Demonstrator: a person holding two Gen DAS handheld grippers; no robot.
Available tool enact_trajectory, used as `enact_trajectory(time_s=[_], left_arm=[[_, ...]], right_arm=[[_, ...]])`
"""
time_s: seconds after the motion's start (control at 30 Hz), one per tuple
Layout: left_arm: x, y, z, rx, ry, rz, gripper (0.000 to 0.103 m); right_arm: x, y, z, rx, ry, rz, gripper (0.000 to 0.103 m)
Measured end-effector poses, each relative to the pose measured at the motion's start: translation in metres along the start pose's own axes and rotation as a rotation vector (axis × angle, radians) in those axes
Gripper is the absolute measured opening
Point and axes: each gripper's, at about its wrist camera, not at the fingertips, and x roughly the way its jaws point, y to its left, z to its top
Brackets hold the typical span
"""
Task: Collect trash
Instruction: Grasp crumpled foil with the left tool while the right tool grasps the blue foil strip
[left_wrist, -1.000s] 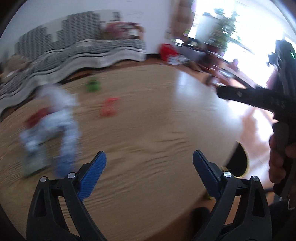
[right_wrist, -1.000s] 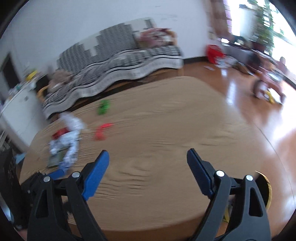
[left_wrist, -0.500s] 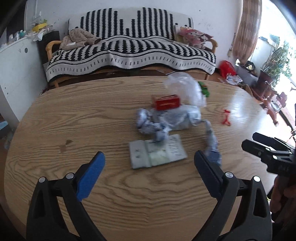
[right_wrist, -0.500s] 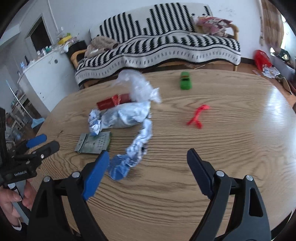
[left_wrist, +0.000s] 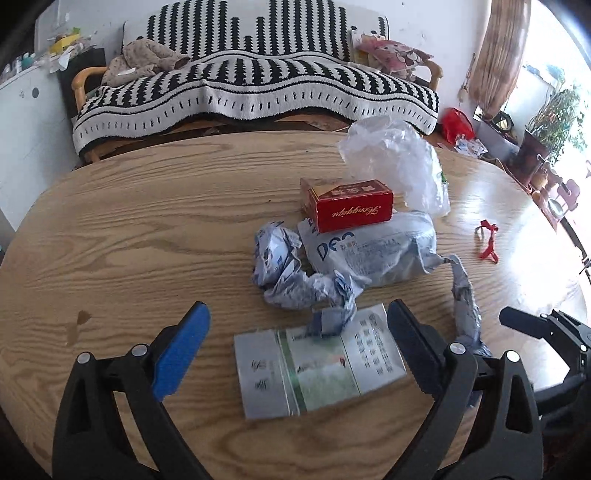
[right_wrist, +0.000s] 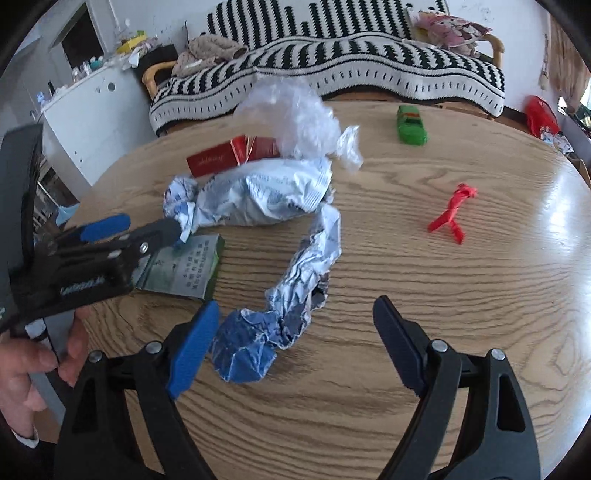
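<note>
Wooden table (left_wrist: 129, 229): one red box (left_wrist: 349, 208), one flat packet (left_wrist: 317, 365), one clear bag (left_wrist: 395, 158).

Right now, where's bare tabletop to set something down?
Free: the wood left of the red box and flat packet, out to the table edge, and between the crumpled wrapper strip and red ribbon. The middle is crowded.

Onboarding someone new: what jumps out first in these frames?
The litter heap mid-table: a red box on a crumpled silver bag, a clear plastic bag behind it, and a flat packet nearest. Both open grippers, left and right, hang over it. Off to the right lie a red ribbon and a green toy car.
</note>
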Motion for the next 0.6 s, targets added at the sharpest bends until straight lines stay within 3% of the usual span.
enact_trajectory(time_s=[0.17, 0.2, 0.27, 0.3, 0.37, 0.4, 0.6], left_arm=[[0.011, -0.004, 0.002, 0.017, 0.004, 0.022, 0.09], [0.012, -0.004, 0.001, 0.015, 0.007, 0.019, 0.086], [0.015, -0.004, 0.0, 0.014, 0.028, 0.0, 0.063], [0.017, -0.004, -0.001, 0.016, 0.04, -0.009, 0.057], [0.016, -0.005, -0.002, 0.024, 0.045, -0.005, 0.028], [0.014, -0.005, -0.002, 0.028, 0.043, 0.01, 0.023], [-0.002, -0.007, -0.002, 0.027, 0.034, 0.016, 0.018]], right_arm=[[0.011, 0.003, -0.002, -0.024, 0.017, -0.015, 0.066], [0.011, 0.004, -0.002, -0.032, 0.02, -0.022, 0.055], [0.01, 0.004, -0.002, -0.027, 0.022, -0.001, 0.046], [0.009, 0.003, -0.002, -0.025, 0.024, 0.005, 0.037], [0.005, 0.006, -0.002, -0.035, 0.016, -0.004, 0.035], [0.001, 0.006, -0.002, -0.04, 0.007, -0.007, 0.034], [-0.018, 0.009, -0.002, -0.049, -0.028, 0.001, 0.033]])
